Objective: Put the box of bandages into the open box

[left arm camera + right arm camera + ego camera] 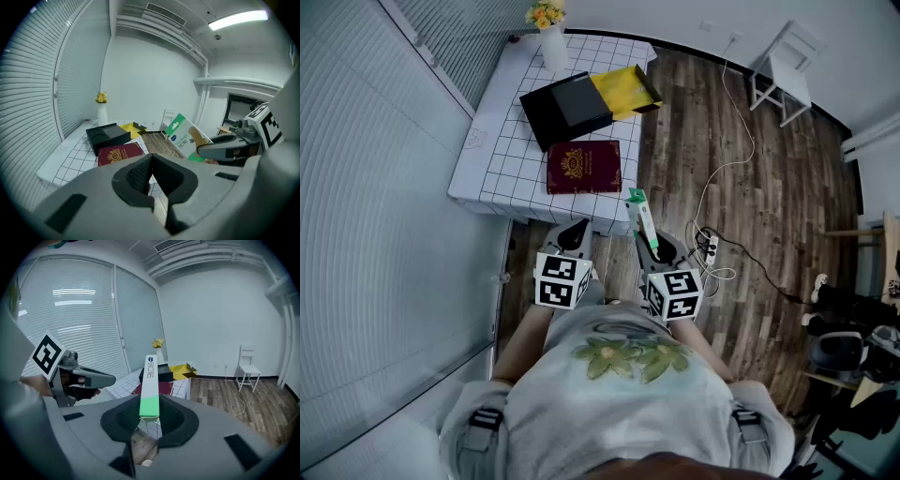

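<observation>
We hold the bandage box (150, 390) by its green end in the right gripper (150, 417). The jaws are clamped on its 2 broad faces, so the long body points ahead toward the black box (565, 108), which lies open on the table (502, 159). That thin-edge-up grip looks chosen so the pack can be tipped down into the tray without re-gripping. The pack hangs in the air well short of the black box, on our side of the table's near edge. The left gripper (149, 180) has its jaws pressed together on nothing and waits beside the right one, equally far from the black box; we judge it is kept back to leave the path free. A flat red book (583, 167) lies just on our side of the black box, low enough to pass over. A yellow carton (623, 89) touches the black box's far right side, and a vase (553, 45) stands just beyond its far edge. So the near side and the space above the black box give the open room. The carry has yet to cross the table edge.
</observation>
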Tool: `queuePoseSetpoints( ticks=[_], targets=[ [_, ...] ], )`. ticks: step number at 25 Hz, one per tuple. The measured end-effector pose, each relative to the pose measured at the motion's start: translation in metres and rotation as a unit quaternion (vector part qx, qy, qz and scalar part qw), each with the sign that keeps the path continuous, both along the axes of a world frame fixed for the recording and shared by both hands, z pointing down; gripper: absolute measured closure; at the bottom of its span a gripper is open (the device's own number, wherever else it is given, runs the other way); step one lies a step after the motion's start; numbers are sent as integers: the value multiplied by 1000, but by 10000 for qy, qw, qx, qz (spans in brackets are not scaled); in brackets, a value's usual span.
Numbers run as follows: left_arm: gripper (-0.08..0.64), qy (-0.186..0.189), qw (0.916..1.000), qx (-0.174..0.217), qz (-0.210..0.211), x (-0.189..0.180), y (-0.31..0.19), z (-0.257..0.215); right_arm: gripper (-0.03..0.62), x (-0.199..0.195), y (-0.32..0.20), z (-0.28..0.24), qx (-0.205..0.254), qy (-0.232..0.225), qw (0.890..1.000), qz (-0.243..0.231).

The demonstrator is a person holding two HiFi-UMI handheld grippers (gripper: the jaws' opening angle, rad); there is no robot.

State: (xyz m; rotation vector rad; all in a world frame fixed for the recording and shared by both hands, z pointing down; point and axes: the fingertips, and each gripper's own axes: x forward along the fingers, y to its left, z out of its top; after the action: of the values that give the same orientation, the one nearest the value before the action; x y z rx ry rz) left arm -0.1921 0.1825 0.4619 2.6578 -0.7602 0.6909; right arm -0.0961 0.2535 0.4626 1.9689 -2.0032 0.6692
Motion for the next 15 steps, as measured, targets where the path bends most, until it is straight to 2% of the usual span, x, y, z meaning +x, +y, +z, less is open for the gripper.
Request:
queuePoseSetpoints(
  ticks=[8, 15],
  targets=[
    [552, 66, 9999, 53, 121, 0, -29, -5, 508, -7, -28, -1, 16, 26, 10000, 38],
    [552, 14, 9997, 65, 245, -5, -54, 6, 508, -7, -51, -4, 219, 53, 9990, 380]
  ],
)
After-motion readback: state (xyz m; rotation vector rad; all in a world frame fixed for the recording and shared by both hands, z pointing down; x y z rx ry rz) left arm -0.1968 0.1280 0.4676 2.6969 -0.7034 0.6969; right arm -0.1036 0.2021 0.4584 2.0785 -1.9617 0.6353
